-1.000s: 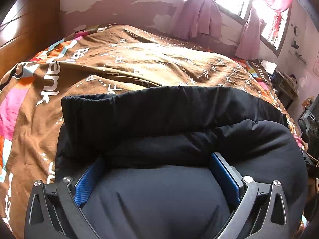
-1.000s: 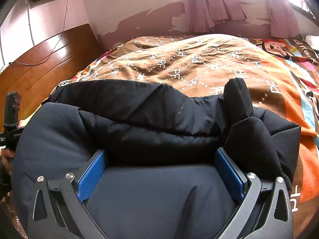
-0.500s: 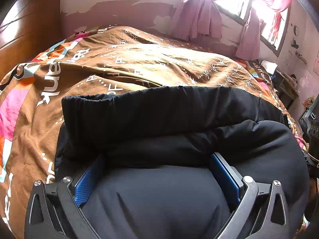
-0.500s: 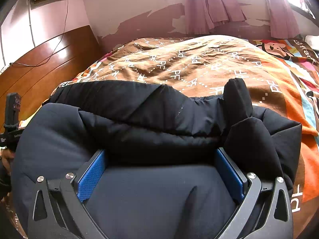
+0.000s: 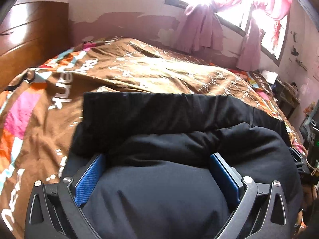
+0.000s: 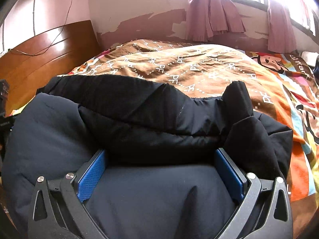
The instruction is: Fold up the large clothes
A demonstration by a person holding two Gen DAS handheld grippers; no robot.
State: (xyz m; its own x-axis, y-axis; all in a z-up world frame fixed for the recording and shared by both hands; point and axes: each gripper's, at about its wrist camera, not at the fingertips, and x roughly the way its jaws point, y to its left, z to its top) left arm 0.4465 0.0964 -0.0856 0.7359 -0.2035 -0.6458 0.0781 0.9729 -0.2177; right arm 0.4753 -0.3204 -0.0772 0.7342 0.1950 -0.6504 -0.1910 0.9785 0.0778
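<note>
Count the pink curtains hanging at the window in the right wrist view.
2: one bunched curtain above the bed's far edge near centre, another further right. More may hang beyond the frame's glare.

My big black padded jacket (image 5: pixel 159 189) lies bunched on the brown patterned bedspread (image 5: pixel 139 69), its near part puffed high, a flat band folded across its far edge.

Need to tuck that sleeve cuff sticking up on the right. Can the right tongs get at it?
Probably yes: the cuff stands uncovered just ahead and right of the right tongs, which are open, with the black jacket bulging between their blue pads.
</note>
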